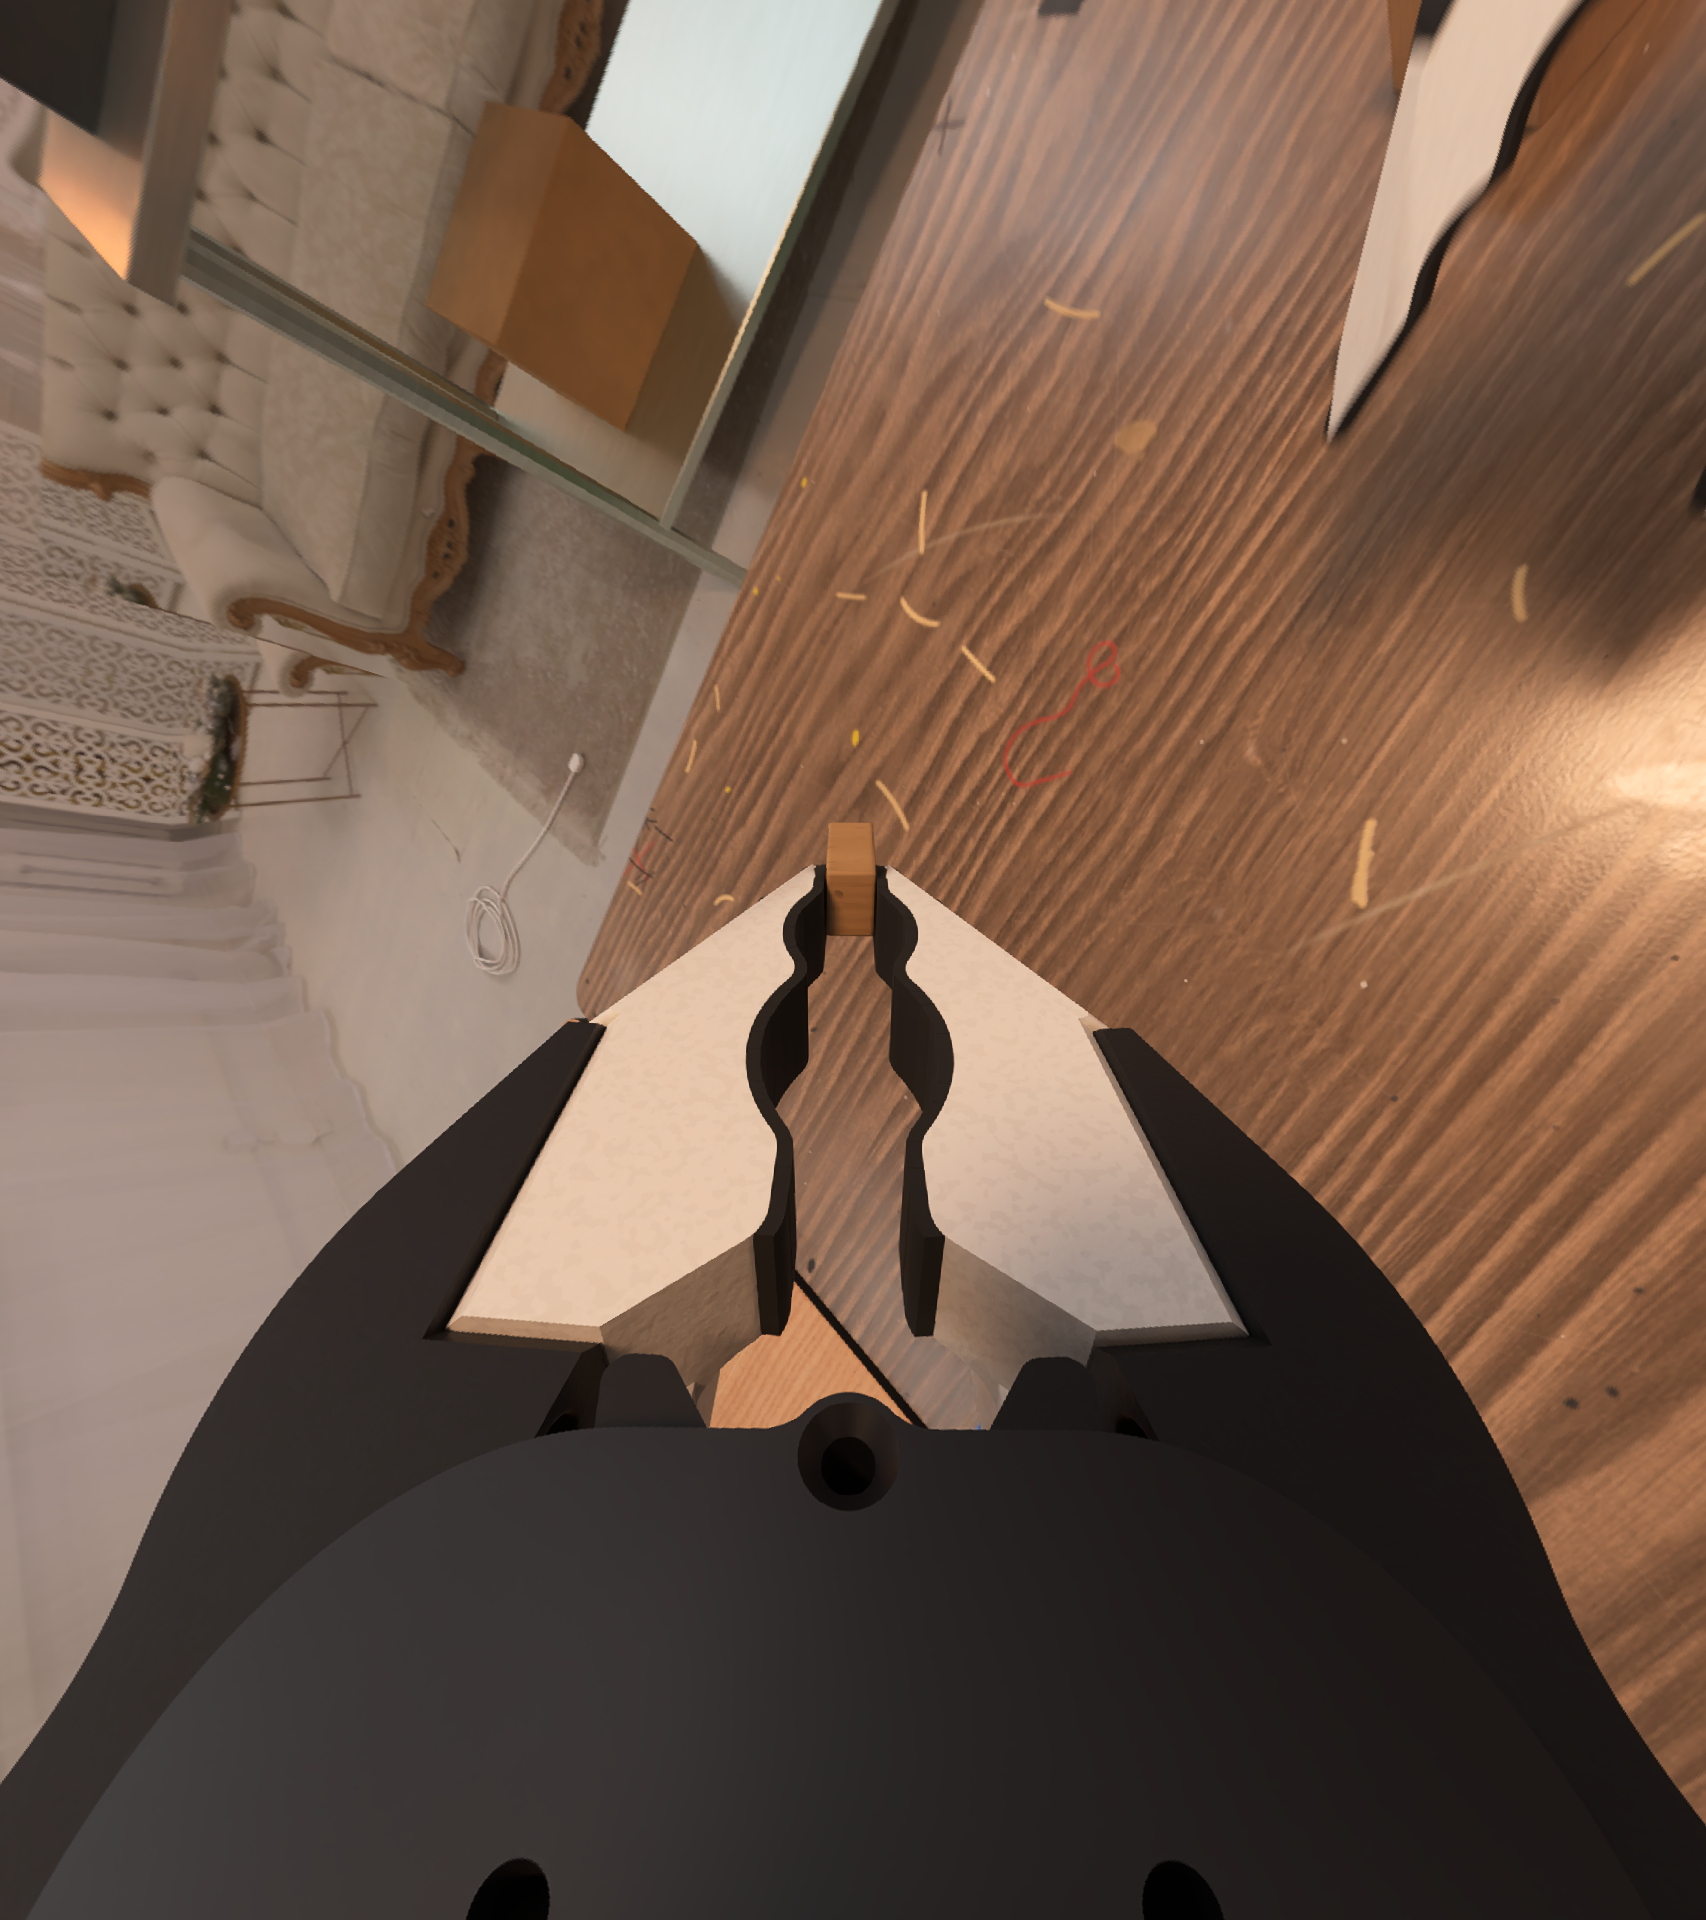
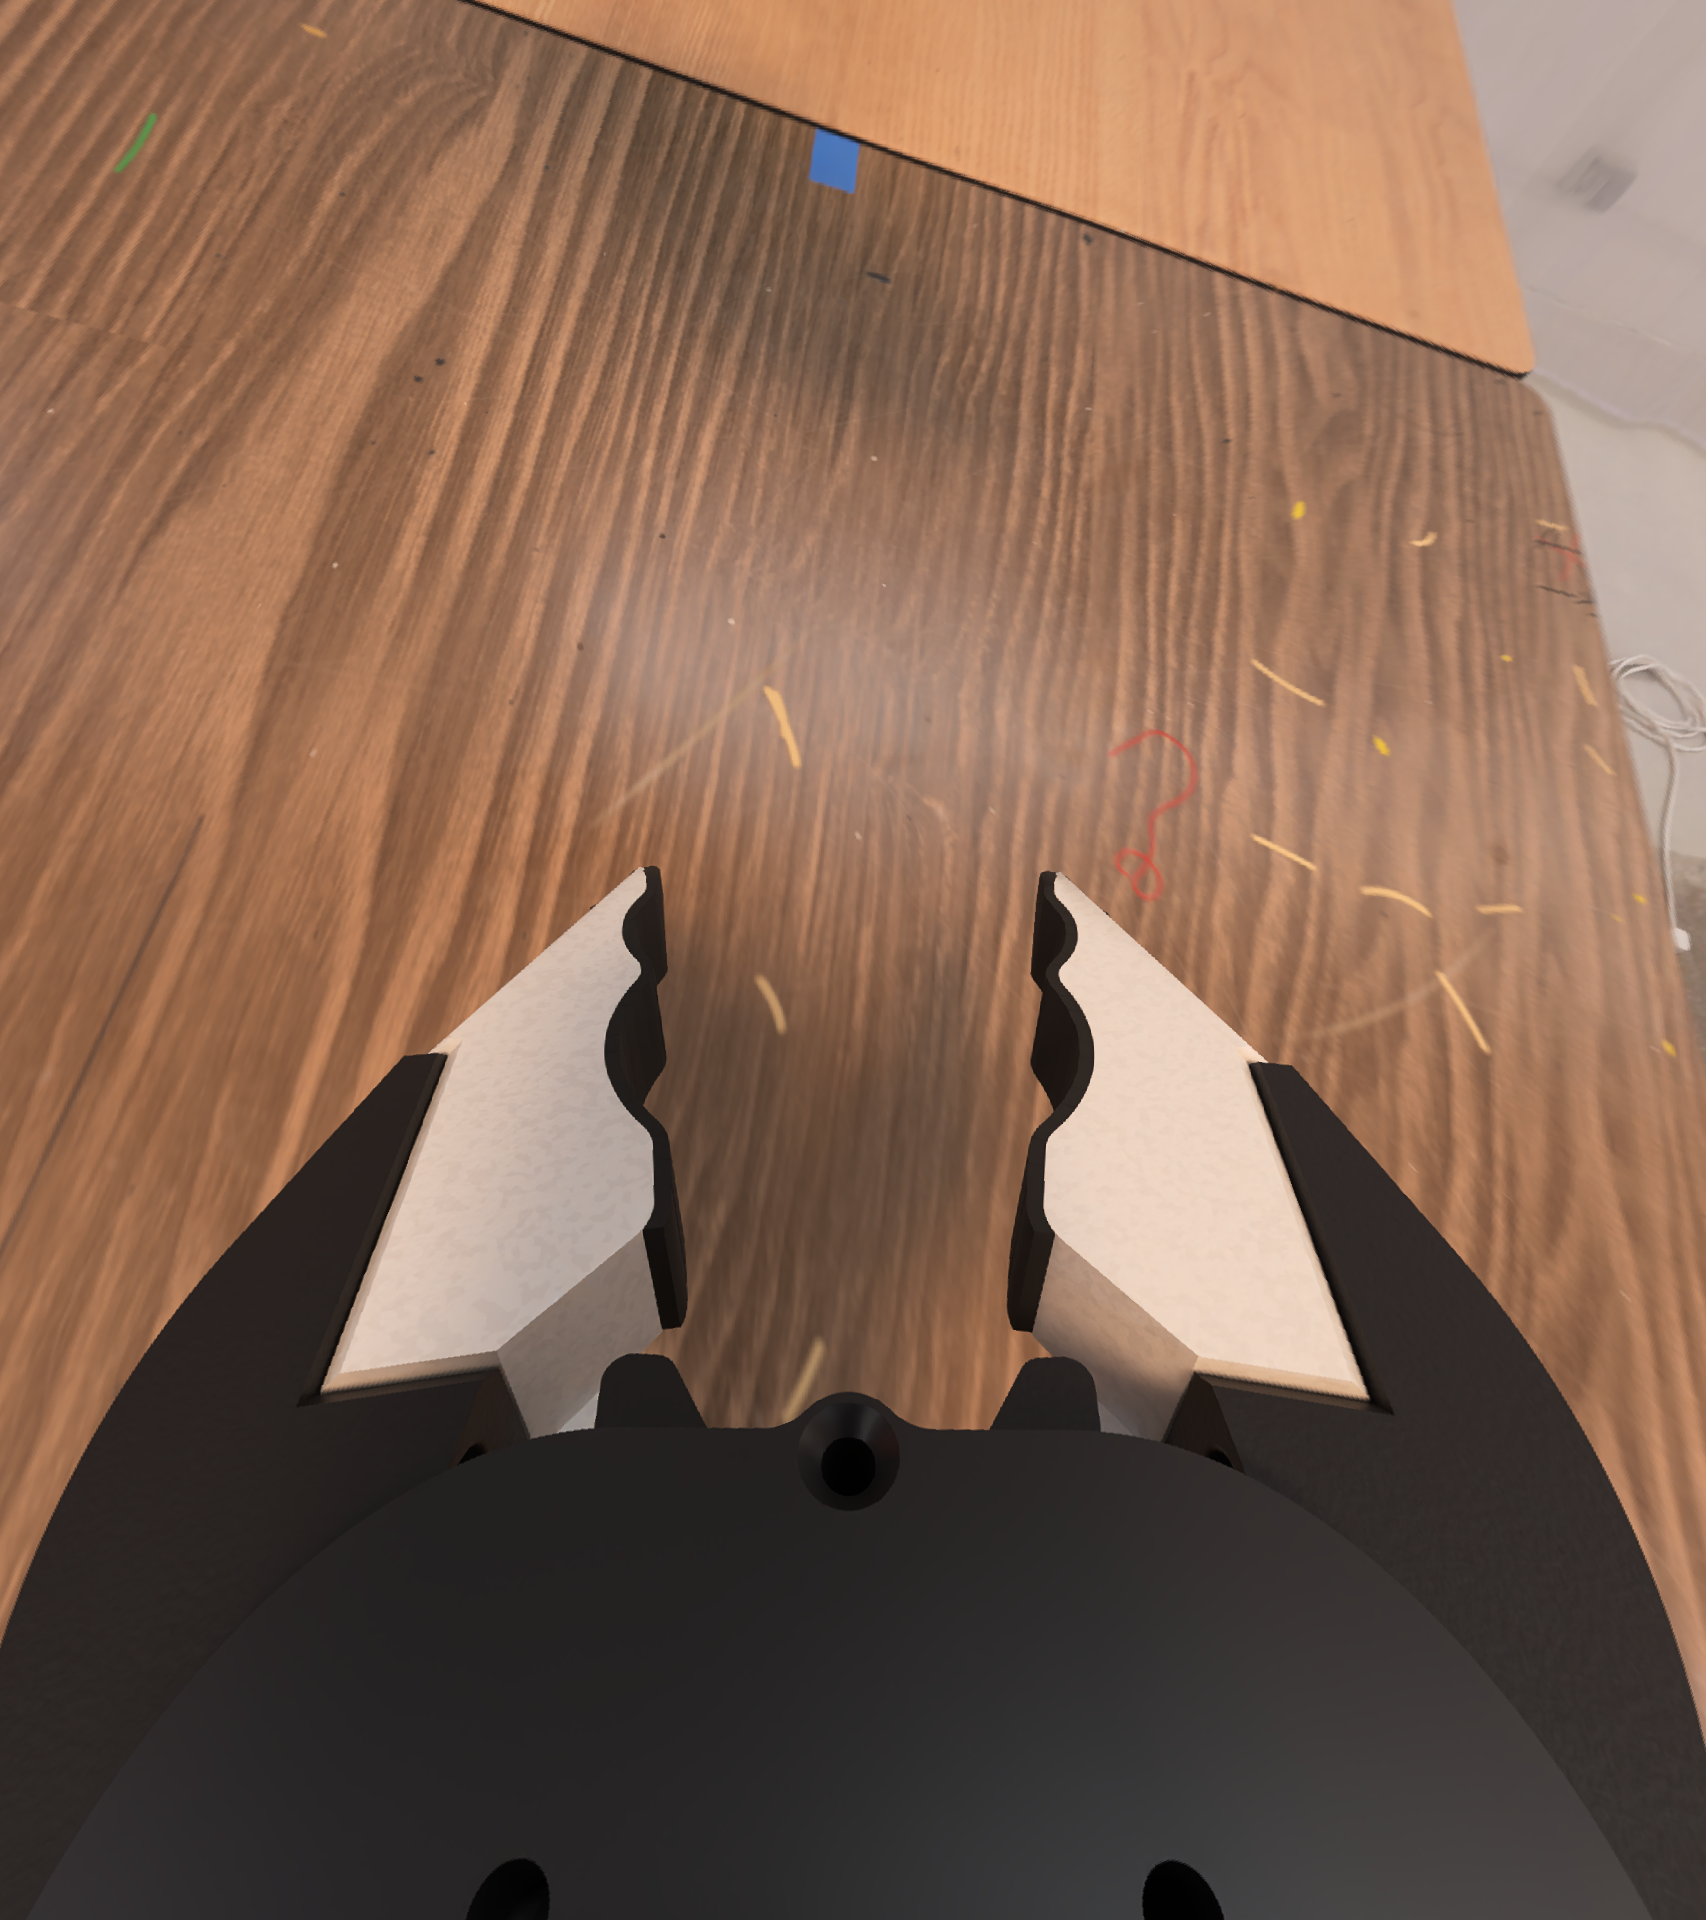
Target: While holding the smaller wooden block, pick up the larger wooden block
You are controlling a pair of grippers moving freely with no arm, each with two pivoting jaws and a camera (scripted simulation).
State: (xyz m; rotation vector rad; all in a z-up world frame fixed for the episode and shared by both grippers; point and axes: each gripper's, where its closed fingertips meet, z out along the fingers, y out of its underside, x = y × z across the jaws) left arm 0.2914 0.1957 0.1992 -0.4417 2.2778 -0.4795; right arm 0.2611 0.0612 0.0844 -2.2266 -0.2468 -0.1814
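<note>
In the left wrist view my left gripper (image 1: 850,875) is shut on the smaller wooden block (image 1: 850,896), a small tan cube pinched at the fingertips above the dark wooden table (image 1: 1244,935). My right gripper (image 2: 849,881) is open and empty above the same table (image 2: 413,623). Its white fingers (image 1: 1431,208) also show at the top right of the left wrist view. A bit of orange-brown wood (image 1: 1597,57) shows behind them. I cannot tell if that is the larger block. No larger block shows in the right wrist view.
A lighter wooden tabletop (image 2: 1192,135) adjoins the dark one at the far side, with a blue tape mark (image 2: 835,161) by the seam. The table edge runs at the right (image 2: 1638,831). A brown box (image 1: 558,270), a sofa and a white cable lie off the table.
</note>
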